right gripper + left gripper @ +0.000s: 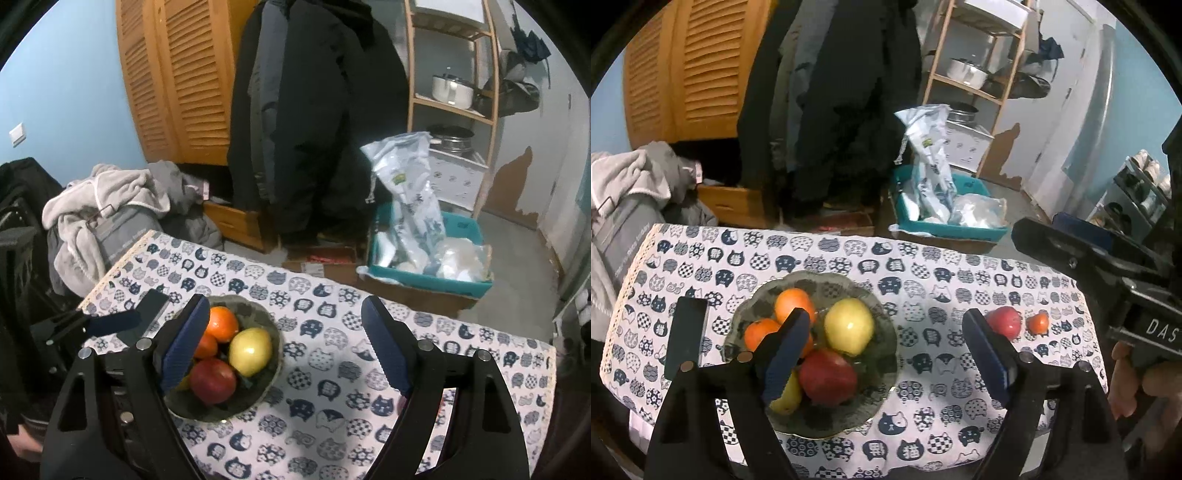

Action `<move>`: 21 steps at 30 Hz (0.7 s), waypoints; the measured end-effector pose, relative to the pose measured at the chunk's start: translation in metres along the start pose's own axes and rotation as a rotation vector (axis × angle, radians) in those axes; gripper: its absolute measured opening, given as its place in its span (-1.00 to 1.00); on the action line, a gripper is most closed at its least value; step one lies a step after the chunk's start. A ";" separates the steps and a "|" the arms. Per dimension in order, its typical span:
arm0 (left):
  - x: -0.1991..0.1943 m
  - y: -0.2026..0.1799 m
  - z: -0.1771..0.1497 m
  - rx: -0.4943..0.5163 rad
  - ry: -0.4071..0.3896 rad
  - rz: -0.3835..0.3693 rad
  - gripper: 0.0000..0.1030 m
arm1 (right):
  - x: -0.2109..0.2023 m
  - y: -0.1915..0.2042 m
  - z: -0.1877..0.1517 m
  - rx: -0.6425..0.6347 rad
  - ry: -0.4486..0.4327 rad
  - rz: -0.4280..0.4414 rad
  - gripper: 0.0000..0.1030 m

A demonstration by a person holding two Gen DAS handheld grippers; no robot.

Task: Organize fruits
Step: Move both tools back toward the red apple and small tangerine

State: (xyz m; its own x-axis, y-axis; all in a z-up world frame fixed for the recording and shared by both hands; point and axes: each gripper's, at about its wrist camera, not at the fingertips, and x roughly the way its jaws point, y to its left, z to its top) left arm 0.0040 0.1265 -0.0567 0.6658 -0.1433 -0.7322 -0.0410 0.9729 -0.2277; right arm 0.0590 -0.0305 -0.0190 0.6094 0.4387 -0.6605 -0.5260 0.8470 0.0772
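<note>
A glass bowl (882, 332) on the cat-print tablecloth holds oranges (792, 302), a yellow apple (849, 326), a red apple (827, 376) and a yellow fruit low at the front. It also shows in the right wrist view (273, 332). A red apple (1004, 321) and a small orange (1038, 323) lie on the cloth to the bowl's right. My left gripper (886, 354) is open and empty above the bowl's right side. My right gripper (284, 347) is open and empty, hovering to the right of the bowl; it shows in the left wrist view (1089, 258) at the right.
The table (332, 435) is small, with its far edge near. Behind it stand a teal bin of bags (428, 258), hanging coats (314, 110), a wooden shelf with pots (454, 92) and a clothes pile (110, 206) at the left.
</note>
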 end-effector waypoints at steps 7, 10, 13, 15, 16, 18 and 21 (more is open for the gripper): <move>-0.003 -0.028 0.001 0.042 0.003 -0.033 0.66 | -0.028 -0.026 -0.011 0.017 -0.032 -0.053 0.62; -0.004 -0.040 0.001 0.065 0.003 -0.046 0.67 | -0.038 -0.040 -0.016 0.035 -0.036 -0.070 0.62; -0.004 -0.052 0.001 0.085 0.005 -0.055 0.68 | -0.045 -0.052 -0.022 0.050 -0.035 -0.090 0.62; -0.002 -0.059 0.001 0.095 0.011 -0.060 0.68 | -0.050 -0.060 -0.025 0.061 -0.037 -0.103 0.62; -0.001 -0.064 0.001 0.101 0.016 -0.063 0.68 | -0.051 -0.065 -0.026 0.065 -0.037 -0.106 0.62; 0.004 -0.071 0.000 0.108 0.029 -0.071 0.68 | -0.055 -0.074 -0.030 0.076 -0.038 -0.120 0.62; 0.010 -0.081 0.000 0.117 0.048 -0.083 0.68 | -0.061 -0.087 -0.035 0.098 -0.036 -0.136 0.62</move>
State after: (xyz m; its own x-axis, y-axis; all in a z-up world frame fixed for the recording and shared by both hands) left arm 0.0139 0.0460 -0.0462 0.6268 -0.2296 -0.7446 0.1012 0.9715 -0.2145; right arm 0.0468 -0.1414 -0.0117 0.6926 0.3270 -0.6430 -0.3781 0.9236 0.0625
